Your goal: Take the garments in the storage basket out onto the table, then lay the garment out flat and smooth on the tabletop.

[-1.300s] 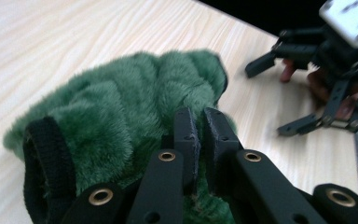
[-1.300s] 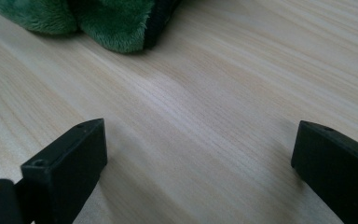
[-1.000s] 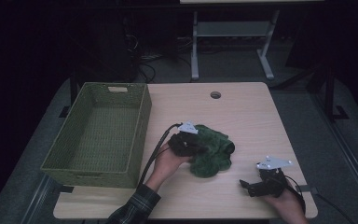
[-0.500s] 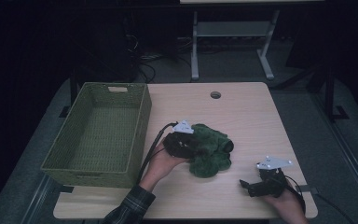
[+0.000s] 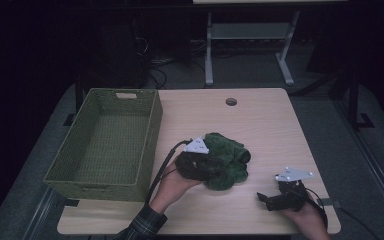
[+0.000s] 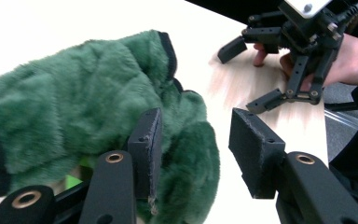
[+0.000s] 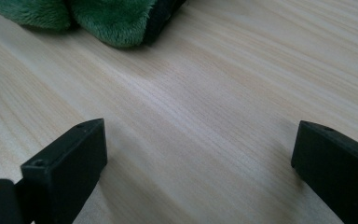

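Note:
A crumpled green fleece garment (image 5: 226,159) with black trim lies mid-table. My left gripper (image 5: 204,166) sits at its left edge, pointing right. Its jaws have just been opening. In the left gripper view, my left gripper (image 6: 193,149) is open. The fleece (image 6: 74,102) bulges past the left jaw into the gap, and no pad presses on it. My right gripper (image 5: 267,200) rests open near the front right corner, apart from the garment. Its own view shows my right gripper (image 7: 198,158) over bare wood, with the fleece (image 7: 112,16) farther off. It also appears beyond the fleece as the right gripper (image 6: 247,74).
A green woven basket (image 5: 150,140) stands at the table's left side, close to my left hand. The pale wooden table (image 5: 265,125) has a cable hole (image 5: 231,102) near its far edge. A metal stand and cables lie on the dark floor beyond.
My left gripper has drawn back a little toward the left and the near side, along the garment's edge. The right hand has stayed where it was.

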The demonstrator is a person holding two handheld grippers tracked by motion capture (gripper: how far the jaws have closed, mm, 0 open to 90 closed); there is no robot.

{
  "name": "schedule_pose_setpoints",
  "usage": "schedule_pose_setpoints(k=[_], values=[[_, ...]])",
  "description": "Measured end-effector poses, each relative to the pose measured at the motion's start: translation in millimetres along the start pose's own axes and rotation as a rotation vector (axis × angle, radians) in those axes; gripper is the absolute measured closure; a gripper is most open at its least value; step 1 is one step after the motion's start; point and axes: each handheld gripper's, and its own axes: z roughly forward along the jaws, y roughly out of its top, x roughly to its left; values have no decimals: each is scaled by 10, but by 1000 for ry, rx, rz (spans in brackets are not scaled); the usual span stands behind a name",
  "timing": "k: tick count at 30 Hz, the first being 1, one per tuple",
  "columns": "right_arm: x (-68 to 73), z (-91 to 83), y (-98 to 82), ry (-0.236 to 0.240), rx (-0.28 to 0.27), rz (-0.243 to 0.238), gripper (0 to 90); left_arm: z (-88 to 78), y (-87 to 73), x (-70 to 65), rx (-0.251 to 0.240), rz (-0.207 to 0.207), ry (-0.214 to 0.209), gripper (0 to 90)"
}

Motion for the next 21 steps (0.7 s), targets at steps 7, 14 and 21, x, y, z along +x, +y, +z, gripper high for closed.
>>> schedule_pose_setpoints(k=[7,14,21], values=[[0,-1,0,0,1,1,29,132,-65,-112,18,14,-16,534],[-1,0,0,-1,0,-1,29,249,-92,-178,15,17,-14,492],[-4,7,8,0,-1,0,29,462,-131,-218,55,50,12,451]])
